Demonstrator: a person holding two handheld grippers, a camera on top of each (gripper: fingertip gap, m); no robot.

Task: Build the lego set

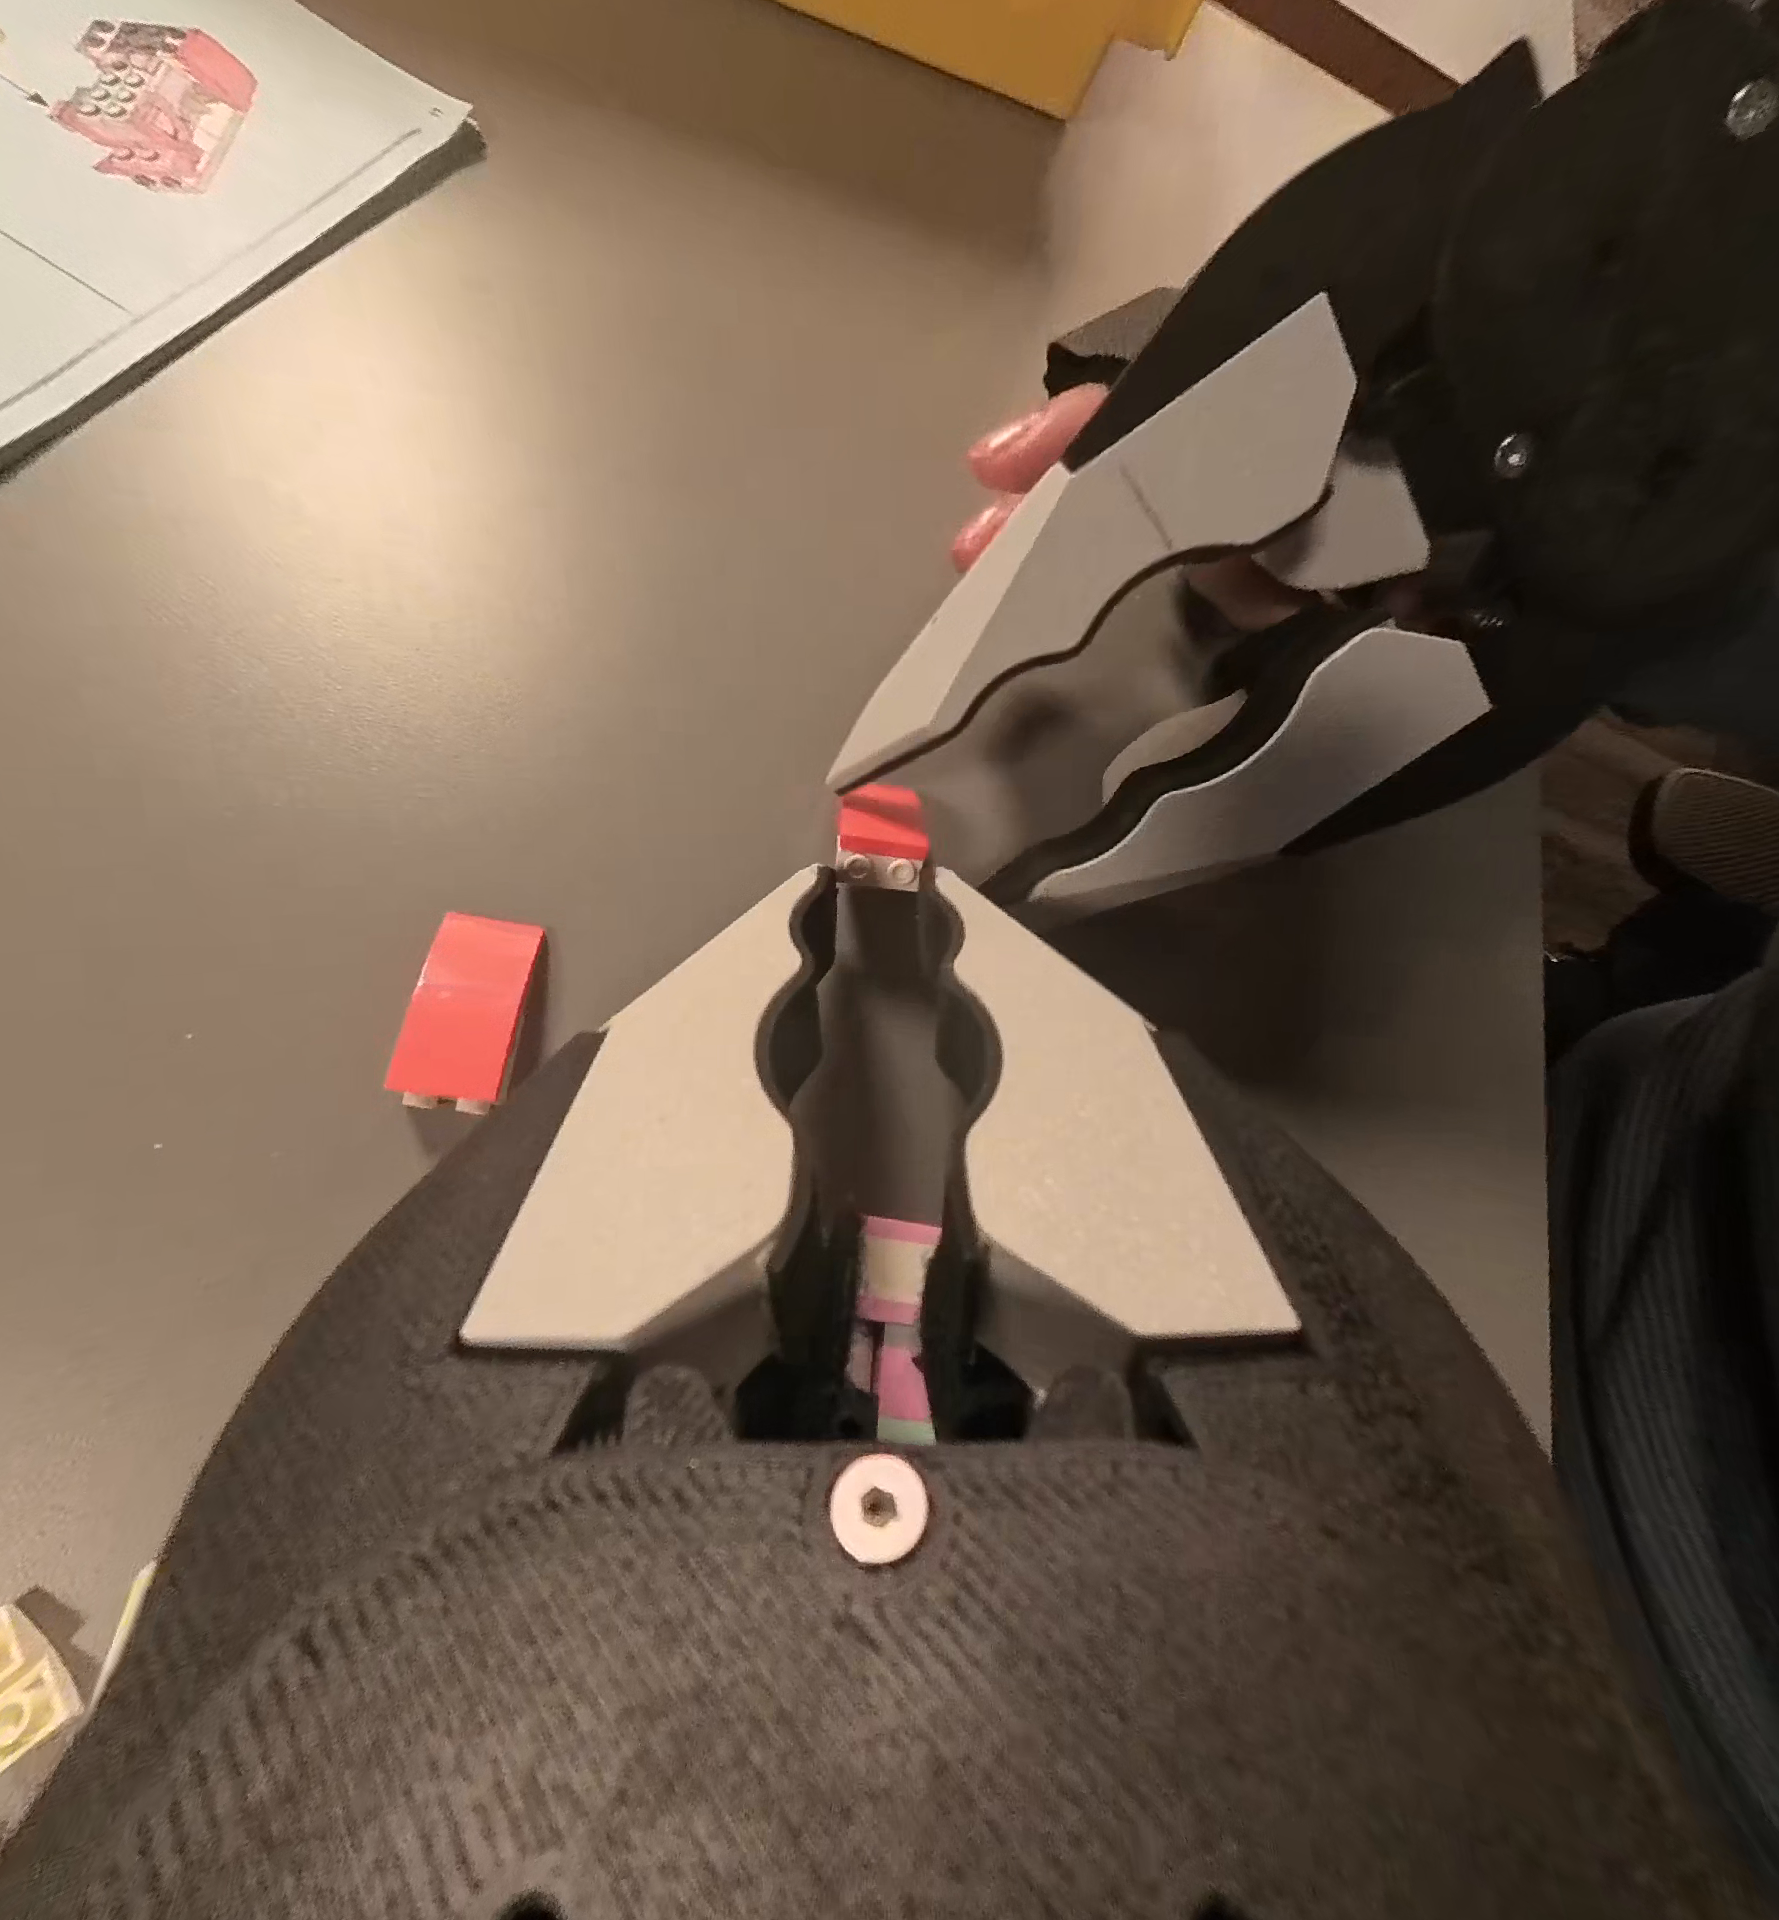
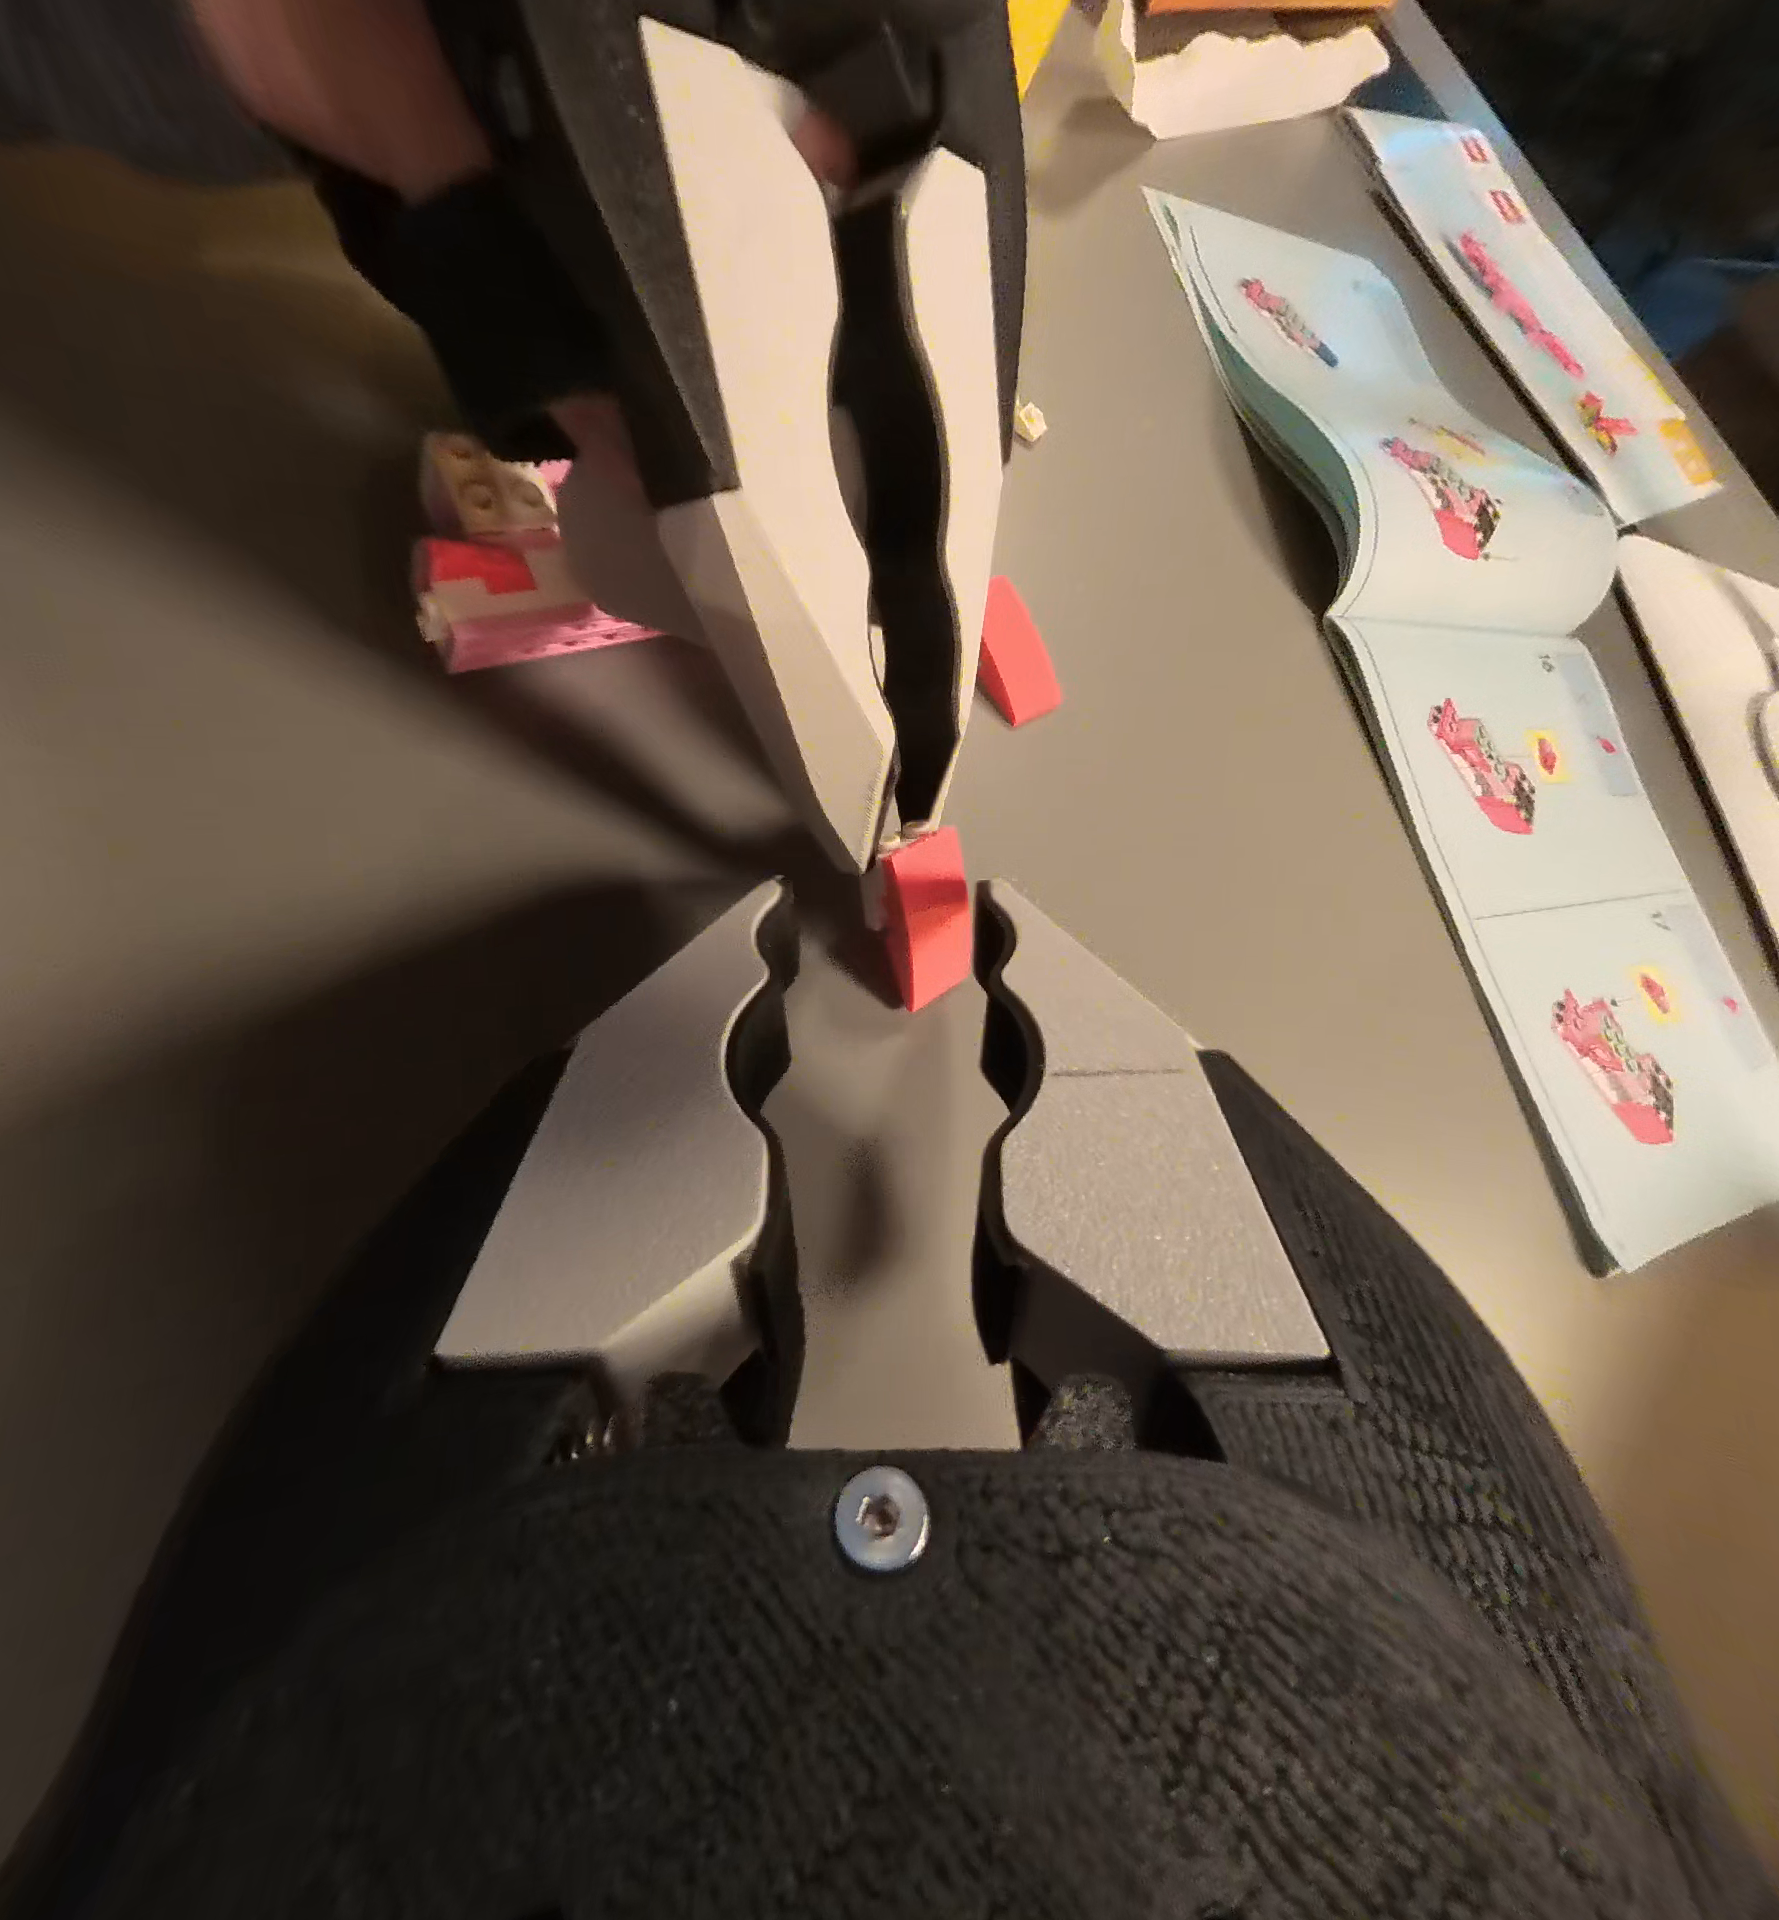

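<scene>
The left gripper (image 1: 880, 871) pinches a grey plate capped by a red curved brick (image 2: 929, 914) at its tips, presenting it between the right gripper's (image 2: 885, 894) parted, non-touching fingers.

left tongs (image 1: 880, 871): nearly closed, tips pinching a small red-and-grey brick (image 1: 882, 831) | right tongs (image 2: 885, 894): jaws apart, straddling that brick, pads not pressing | tips of both meet
</scene>
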